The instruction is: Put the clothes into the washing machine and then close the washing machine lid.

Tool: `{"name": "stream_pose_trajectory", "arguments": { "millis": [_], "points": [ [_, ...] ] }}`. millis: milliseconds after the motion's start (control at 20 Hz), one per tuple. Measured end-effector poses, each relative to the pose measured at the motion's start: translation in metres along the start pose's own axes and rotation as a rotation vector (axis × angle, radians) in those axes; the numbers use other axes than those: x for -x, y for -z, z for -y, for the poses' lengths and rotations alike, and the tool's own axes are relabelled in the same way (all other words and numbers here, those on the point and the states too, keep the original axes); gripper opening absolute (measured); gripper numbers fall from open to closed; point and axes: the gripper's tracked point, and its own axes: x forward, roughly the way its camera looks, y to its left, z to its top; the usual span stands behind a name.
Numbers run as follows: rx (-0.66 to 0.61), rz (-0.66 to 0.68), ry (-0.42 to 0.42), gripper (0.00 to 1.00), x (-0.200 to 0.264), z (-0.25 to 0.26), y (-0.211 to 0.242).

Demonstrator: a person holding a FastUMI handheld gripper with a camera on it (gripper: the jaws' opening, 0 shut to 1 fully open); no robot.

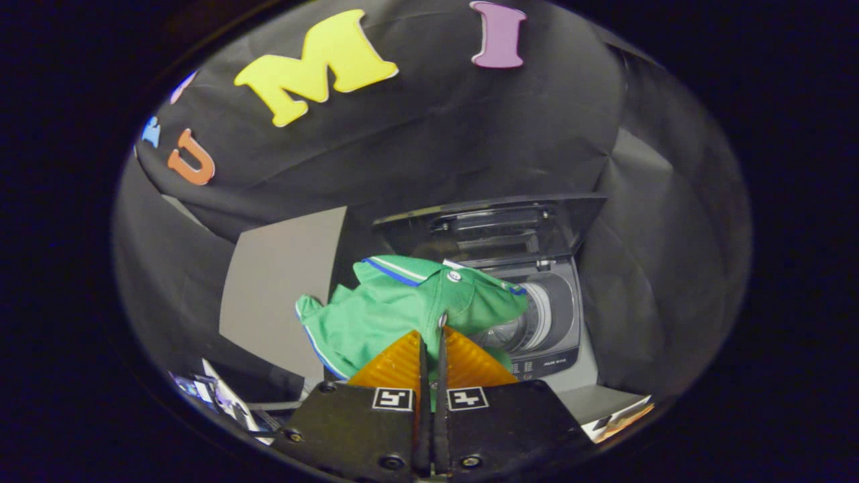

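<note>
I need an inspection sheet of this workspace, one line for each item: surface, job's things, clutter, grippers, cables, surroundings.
Surface: grey floor left of the machine, partly bare.
Job's things: green shirt with blue and white trim, lifted, hanging just ahead of the jaws, in front of the washing machine; lid raised, drum opening showing beyond the shirt.
Clutter: printed papers low on the left, more low on the right.
Grippers: gripper with jaws closed on a fold of the shirt.
Cables: nothing seen.
Surroundings: black cloth wall behind and around the machine.
</note>
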Motion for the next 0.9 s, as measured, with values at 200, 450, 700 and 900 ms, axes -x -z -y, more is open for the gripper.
{"name": "stream_pose_trajectory", "arguments": {
  "millis": [200, 450, 700, 900],
  "points": [
    [-0.033, -0.012, -0.018, 0.06, -0.011, 0.033, -0.009],
    [-0.041, -0.006, 0.005, 0.06, -0.037, 0.061, -0.010],
    [-0.109, -0.030, -0.034, 0.06, -0.065, 0.058, 0.001],
    [-0.106, -0.049, -0.039, 0.06, -0.086, 0.052, 0.009]
  ]
}}
